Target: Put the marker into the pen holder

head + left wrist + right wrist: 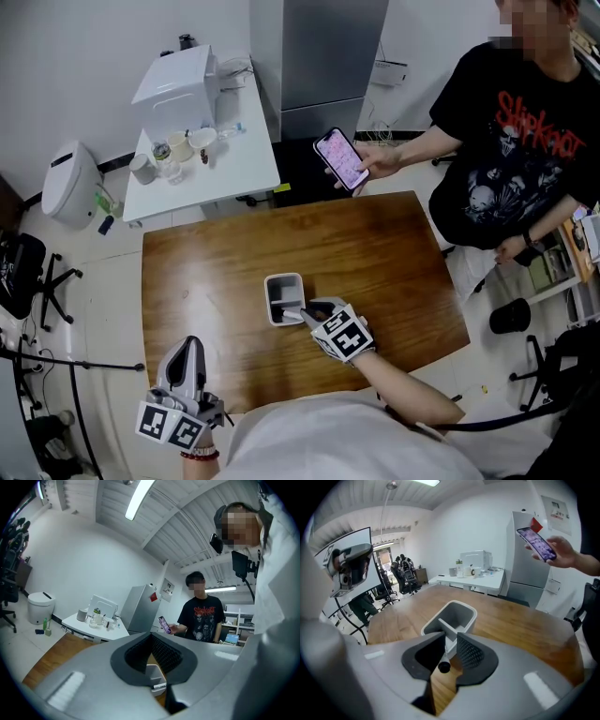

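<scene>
A white, divided pen holder [283,280] stands near the middle of the wooden table [394,253]. My right gripper [306,315] sits just right of it, shut on a slim white marker [292,314]. In the right gripper view the marker [443,660] runs between the pads, dark end toward the camera, its far end at the holder's [461,606] near rim. My left gripper [192,345] hovers over the table's near-left edge, shut and holding nothing. The left gripper view shows its pads [152,637] meeting, with the holder [154,672] beyond.
A person in a black T-shirt [511,141] stands at the table's far right holding out a phone [341,159]. Behind the table are a white side table [234,169] with cups and a box, a grey cabinet [333,56], a bin [70,183] and an office chair [23,272].
</scene>
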